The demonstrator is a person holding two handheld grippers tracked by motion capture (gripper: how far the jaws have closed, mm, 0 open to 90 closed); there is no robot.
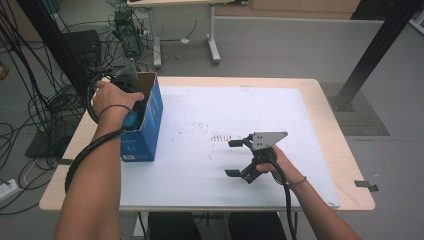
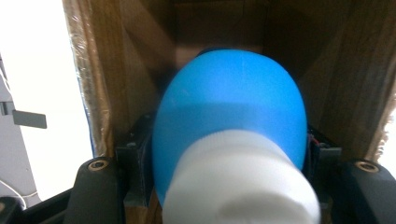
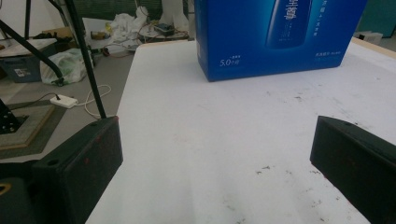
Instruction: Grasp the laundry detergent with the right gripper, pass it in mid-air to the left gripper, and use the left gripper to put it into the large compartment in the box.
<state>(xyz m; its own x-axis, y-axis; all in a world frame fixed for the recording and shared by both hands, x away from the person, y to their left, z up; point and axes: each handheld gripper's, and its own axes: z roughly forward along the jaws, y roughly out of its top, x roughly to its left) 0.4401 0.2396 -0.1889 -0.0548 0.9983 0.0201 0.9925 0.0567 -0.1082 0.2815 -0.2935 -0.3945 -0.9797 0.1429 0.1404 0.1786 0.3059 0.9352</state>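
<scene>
A blue bottle (image 2: 229, 102) with a white cap (image 2: 243, 182) sits inside an open blue carton (image 1: 150, 125) with brown cardboard inner walls (image 2: 116, 70). The carton stands at the left of the white table sheet. My left gripper (image 2: 229, 158) reaches into the carton's mouth, and its black jaws press on both sides of the bottle, cap end towards the camera. My right gripper (image 1: 232, 158) rests low over the middle of the sheet, jaws wide apart and empty, pointing at the carton (image 3: 280, 37).
A white sheet (image 1: 225, 110) covers most of the wooden table (image 1: 340, 150). Cables and equipment (image 1: 125, 30) lie on the floor beyond the far left corner. A black frame post (image 1: 375, 50) rises at the far right.
</scene>
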